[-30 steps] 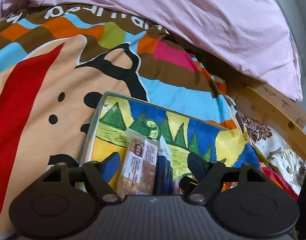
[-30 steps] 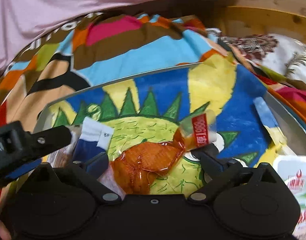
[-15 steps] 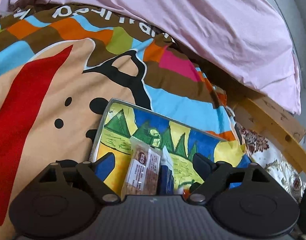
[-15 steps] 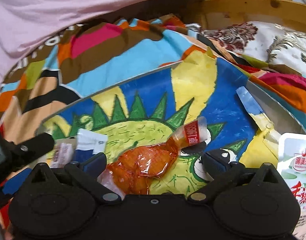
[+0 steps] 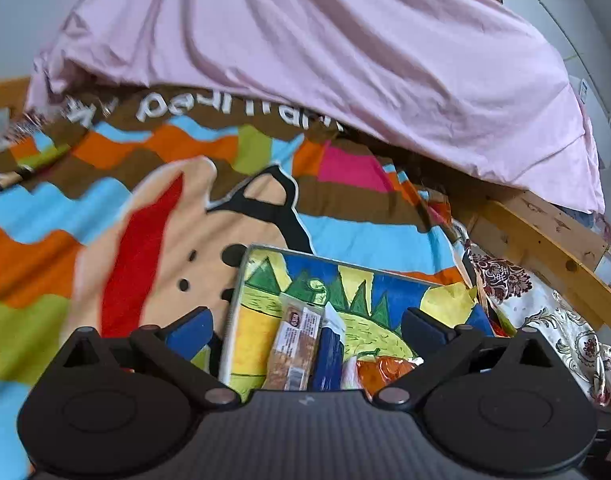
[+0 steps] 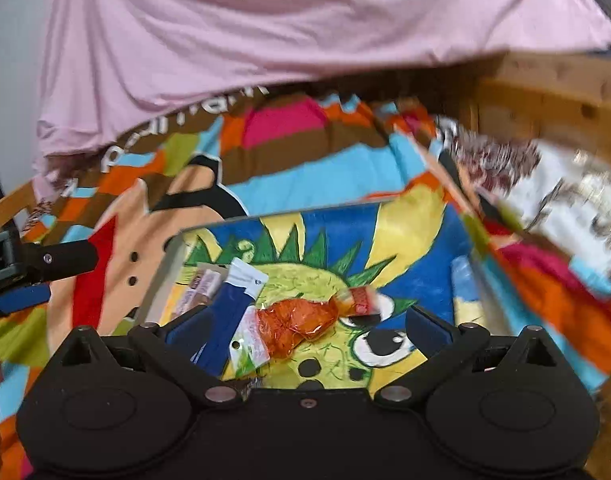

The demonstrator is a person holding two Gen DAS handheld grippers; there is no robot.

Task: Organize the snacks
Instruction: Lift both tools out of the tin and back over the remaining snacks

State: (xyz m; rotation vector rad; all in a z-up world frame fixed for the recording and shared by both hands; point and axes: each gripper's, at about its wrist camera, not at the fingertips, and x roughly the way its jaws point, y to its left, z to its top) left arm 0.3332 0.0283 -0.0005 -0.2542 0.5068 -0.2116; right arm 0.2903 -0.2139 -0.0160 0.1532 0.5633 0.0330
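- Left wrist view: the left gripper [image 5: 307, 330] is seen with its fingers [image 5: 189, 332] spread wide, having just been opening, and nothing is pressed between them. Three snacks lie side by side on the painted tray [image 5: 241, 284], which rests on the colourful blanket [image 5: 105, 208] of the bed: the biscuit packet [image 5: 295, 350], the blue packet [image 5: 327, 354] touching it, and the orange sausage pack [image 5: 381, 370] just beside that.
- The step in hand is judged to be a release and pull-back. It is done well if the fingers are kept wide and lifted straight clear, so that the row is not dragged out of line.
- Hidden here: the near ends of all three snacks and the tray's near edge are covered by the gripper body. The left part of the blanket is smeared by blur.
- Right wrist view: the right gripper [image 6: 307, 330] is also held wide apart and empty (the sausage pack [image 6: 301, 326] lies on the tray [image 6: 165, 276] below the gap, apparently untouched). The blue packet [image 6: 225, 320] and the biscuit packet [image 6: 197, 292] sit to its left, and the other gripper is seen at the left edge.
- Any further snack should be set parallel to the row, beside the sausage pack.
- Hard to make out: the right side of this view is heavily blurred, so the floral cloth [image 6: 545, 184] and wooden bed frame [image 6: 545, 100] are only roughly read. The lettering on the packets cannot be read.
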